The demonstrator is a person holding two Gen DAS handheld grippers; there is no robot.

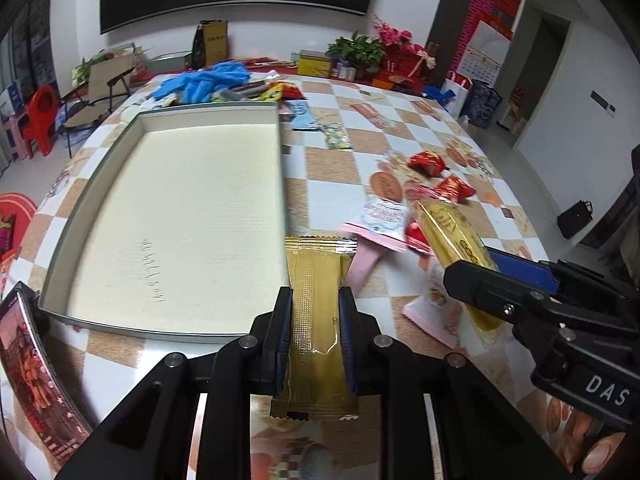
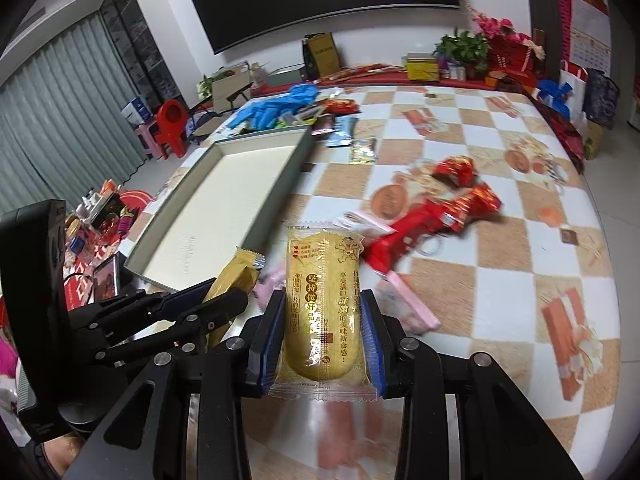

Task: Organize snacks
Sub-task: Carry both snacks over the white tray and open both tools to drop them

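Pinching crinkly packets — left jaws a slim gold sachet [image 1: 316, 320], right jaws a clear-wrapped cake [image 2: 324, 312].

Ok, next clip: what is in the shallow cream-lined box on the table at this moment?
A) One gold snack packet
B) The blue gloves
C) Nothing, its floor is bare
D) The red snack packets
C: the box shows only its bare cream floor in both wrist views, while the gold packet sits in the left gripper.
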